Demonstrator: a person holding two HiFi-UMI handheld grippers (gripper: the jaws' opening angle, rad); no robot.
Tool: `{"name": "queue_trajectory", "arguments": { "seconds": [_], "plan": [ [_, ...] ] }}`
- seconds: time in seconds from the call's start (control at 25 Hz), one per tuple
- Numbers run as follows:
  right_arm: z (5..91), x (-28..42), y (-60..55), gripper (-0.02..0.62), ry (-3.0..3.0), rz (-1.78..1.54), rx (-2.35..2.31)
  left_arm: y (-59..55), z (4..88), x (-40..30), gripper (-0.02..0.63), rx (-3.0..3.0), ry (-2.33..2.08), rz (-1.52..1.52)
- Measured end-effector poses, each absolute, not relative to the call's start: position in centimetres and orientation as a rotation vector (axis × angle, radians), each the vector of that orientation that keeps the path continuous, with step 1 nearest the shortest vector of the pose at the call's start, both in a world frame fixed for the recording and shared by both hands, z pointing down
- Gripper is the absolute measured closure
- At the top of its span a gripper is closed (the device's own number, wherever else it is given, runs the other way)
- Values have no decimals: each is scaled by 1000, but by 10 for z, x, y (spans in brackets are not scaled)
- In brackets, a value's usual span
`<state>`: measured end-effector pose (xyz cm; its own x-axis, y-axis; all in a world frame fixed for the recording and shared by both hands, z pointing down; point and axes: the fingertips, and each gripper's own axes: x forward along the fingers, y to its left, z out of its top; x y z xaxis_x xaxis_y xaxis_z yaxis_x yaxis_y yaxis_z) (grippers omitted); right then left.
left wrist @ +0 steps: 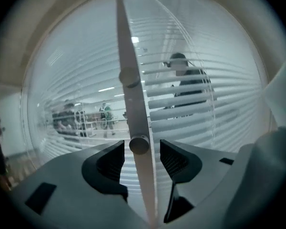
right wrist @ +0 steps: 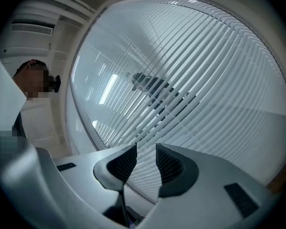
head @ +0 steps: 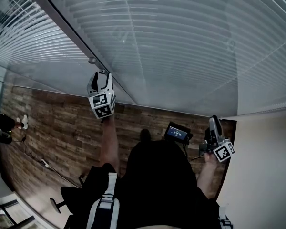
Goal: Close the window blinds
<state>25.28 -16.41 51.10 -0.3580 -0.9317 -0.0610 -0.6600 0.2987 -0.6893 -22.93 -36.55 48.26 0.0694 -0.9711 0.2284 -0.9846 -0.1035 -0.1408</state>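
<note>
Left gripper (left wrist: pixel 140 149) jaws gape round the wand (left wrist: pixel 135 111), seemingly clear (right gripper (right wrist: pixel 146 151) parted, empty), blinds (left wrist: pixel 205 128) behind.

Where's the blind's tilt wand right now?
In the left gripper view the tilt wand hangs mid-frame, its round end between the left gripper's open jaws, touching neither, in front of the blinds.

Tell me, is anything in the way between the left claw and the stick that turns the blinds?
Nothing visible blocks it. The stick's lower end sits between the left claw's open jaws, with a small gap on each side. Only the blinds are behind it.
</note>
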Motion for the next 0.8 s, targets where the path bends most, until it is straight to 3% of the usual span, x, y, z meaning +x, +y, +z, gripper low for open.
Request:
{"name": "queue_trajectory", "arguments": {
  "seconds": [0.16, 0.36, 0.44, 0.6, 0.8],
  "plan": [
    [519, 256, -161, 483, 2104, -820, -1418, -363, 478, -230, 374, 2215, -1906, 35],
    [519, 256, -161, 483, 2098, -815, -1419, -369, 476, -239, 385, 2139, -1863, -95],
    [517, 256, -161, 483, 2098, -807, -1422, -368, 476, -242, 466, 2127, -1888, -79],
    [515, 257, -161, 483, 2095, -797, -1434, -368, 476, -241, 468, 2150, -1951, 42],
    [519, 256, -162, 483, 2095, -806, -1430, -368, 480, -237, 469, 2195, -2116, 438]
  ]
}}
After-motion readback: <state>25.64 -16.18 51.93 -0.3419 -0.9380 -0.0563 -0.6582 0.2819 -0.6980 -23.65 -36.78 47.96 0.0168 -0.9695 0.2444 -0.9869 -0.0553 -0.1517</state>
